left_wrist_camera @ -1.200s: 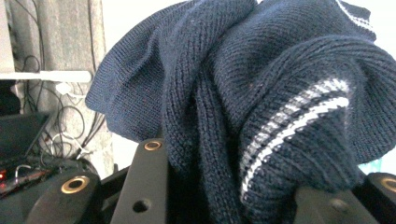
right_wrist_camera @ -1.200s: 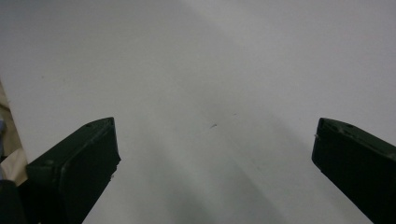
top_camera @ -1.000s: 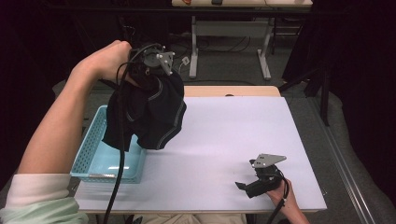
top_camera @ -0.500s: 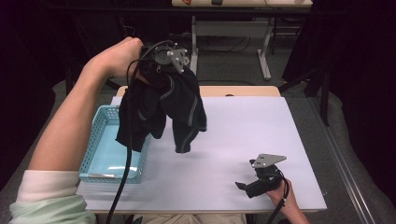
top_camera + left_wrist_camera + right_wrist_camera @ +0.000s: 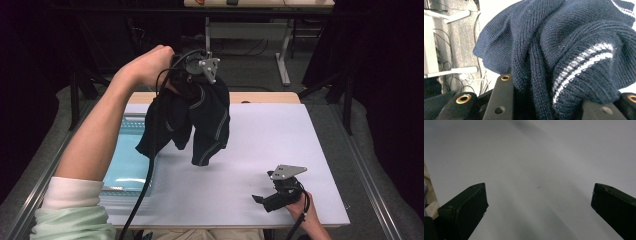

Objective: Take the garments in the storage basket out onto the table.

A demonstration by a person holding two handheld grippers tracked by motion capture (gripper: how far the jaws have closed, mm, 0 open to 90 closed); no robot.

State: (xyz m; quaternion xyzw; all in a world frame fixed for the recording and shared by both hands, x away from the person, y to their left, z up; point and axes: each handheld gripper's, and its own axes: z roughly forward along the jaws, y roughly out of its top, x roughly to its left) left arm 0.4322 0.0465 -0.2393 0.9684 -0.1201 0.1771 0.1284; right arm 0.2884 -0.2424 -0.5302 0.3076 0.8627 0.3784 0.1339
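While the right gripper [image 5: 270, 199] is resting low on the white table [image 5: 280, 135] at the near edge, its jaws are standing wide apart with nothing between them, and the right gripper view is showing bare white surface running between the two black jaws. Well apart from it, up and toward the far left, the left gripper [image 5: 192, 75] is hovering high above the table, its jaws clamping a bunched fold of a dark navy knitted sweater [image 5: 200, 117]. In the left gripper view the knit [image 5: 564, 50] is pressing between the jaws, and a ribbed edge with pale stripes [image 5: 584, 65] is sitting just beyond them. Below this gripper the sweater is hanging free in two drooping lobes, clear of the table and casting a faint shadow on it. Beneath and to the near left of the raised gripper a light blue basket [image 5: 125, 165] is sitting on the table's left edge, with one lobe of the sweater dangling over its far corner. Trailing down from the left gripper, a black cable [image 5: 150, 165] is crossing the basket toward the person's sleeve [image 5: 75, 205].
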